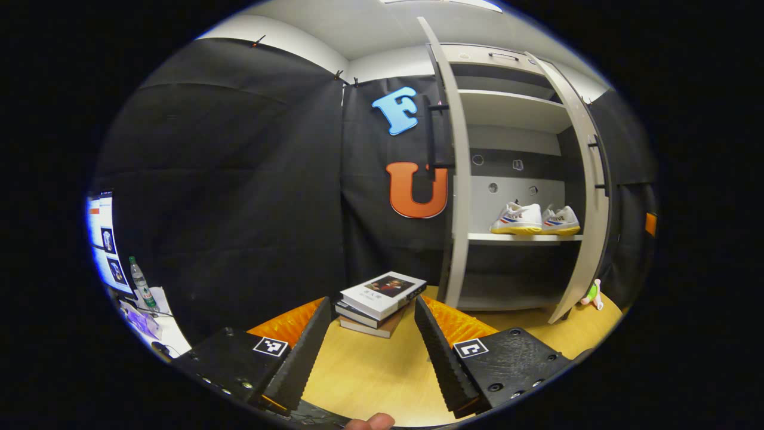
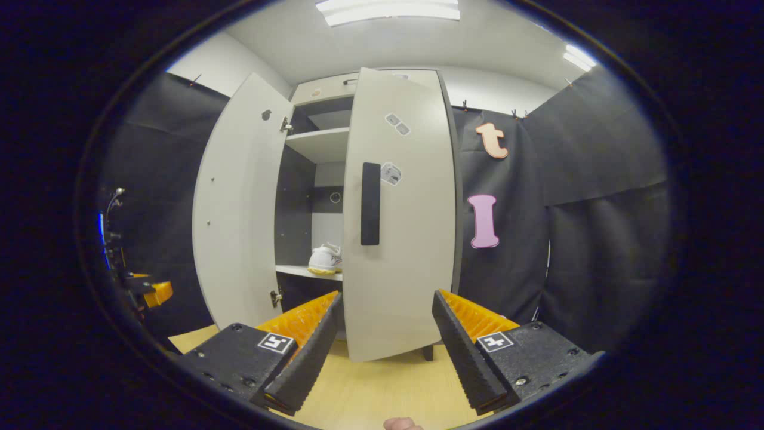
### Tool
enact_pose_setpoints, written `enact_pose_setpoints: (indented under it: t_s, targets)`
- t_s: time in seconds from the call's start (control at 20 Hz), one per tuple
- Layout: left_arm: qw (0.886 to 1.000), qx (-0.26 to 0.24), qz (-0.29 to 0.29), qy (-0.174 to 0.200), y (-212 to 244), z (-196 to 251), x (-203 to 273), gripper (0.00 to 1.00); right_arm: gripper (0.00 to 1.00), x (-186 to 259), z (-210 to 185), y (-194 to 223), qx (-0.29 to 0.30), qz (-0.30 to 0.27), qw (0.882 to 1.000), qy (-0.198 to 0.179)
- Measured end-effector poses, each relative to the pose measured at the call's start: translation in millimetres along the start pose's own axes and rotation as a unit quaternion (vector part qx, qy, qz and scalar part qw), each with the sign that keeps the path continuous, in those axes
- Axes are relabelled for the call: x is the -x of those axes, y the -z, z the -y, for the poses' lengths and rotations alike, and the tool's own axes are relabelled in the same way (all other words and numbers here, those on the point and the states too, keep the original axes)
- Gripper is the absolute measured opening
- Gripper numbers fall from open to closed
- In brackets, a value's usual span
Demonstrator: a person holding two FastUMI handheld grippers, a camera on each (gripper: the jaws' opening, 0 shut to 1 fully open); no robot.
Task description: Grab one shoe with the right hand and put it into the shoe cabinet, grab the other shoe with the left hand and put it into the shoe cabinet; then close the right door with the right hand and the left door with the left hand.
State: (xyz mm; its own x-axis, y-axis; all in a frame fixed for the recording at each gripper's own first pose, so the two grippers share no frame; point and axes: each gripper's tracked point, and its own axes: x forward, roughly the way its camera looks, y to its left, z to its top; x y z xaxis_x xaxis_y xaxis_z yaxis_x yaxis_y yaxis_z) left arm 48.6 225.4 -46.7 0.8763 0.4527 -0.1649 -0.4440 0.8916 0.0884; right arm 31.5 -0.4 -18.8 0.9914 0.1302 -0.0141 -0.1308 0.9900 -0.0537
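Observation:
Two white shoes, one (image 1: pixel 516 219) beside the other (image 1: pixel 561 221), stand side by side on the middle shelf (image 1: pixel 525 237) of the pale shoe cabinet. Both doors are open: the left door (image 1: pixel 456 179) and the right door (image 1: pixel 588 197). My left gripper (image 1: pixel 373 352) is open over the wooden floor, well short of the cabinet, holding nothing. In the right gripper view, the right door's outer face (image 2: pixel 400 269) with its dark handle (image 2: pixel 370 203) stands straight ahead. My right gripper (image 2: pixel 385 352) is open and empty before it. One shoe (image 2: pixel 326 260) shows past the door's edge.
A stack of books (image 1: pixel 382 301) lies on the floor ahead of my left gripper. A small toy (image 1: pixel 592 294) sits by the foot of the right door. A monitor (image 1: pixel 104 245) and a bottle (image 1: pixel 140 280) stand at the far left. The left door (image 2: pixel 236 209) swings wide.

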Motion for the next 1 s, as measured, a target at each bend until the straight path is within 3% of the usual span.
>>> enact_pose_setpoints:
  t_s: [0.25,0.45,0.6,0.7,0.75,0.8,1.0]
  targets:
    - [0.999,0.017,0.034,0.012,-66,-11,-76,0.86,0.97,7,-10,24,-0.013,-0.033,0.999,-0.011]
    - [0.998,-0.003,0.059,0.004,-108,-14,-110,0.86,0.94,9,5,29,-0.006,-0.038,0.999,0.012]
    - [0.997,-0.022,0.069,0.023,-129,2,-116,0.86,0.97,10,12,34,-0.007,-0.043,0.999,0.023]
    - [0.996,-0.035,0.081,0.024,-136,9,-118,0.86,0.94,8,17,36,-0.007,-0.045,0.999,0.029]
    - [0.995,-0.04,0.085,0.02,-137,8,-118,0.72,0.97,9,20,36,-0.007,-0.044,0.998,0.032]
    - [0.996,-0.033,0.084,0.019,-137,8,-118,0.81,0.97,8,21,36,-0.008,-0.043,0.998,0.033]
    - [0.997,0.011,0.067,0.025,-129,13,-114,0.82,0.97,4,23,36,-0.012,-0.041,0.998,0.036]
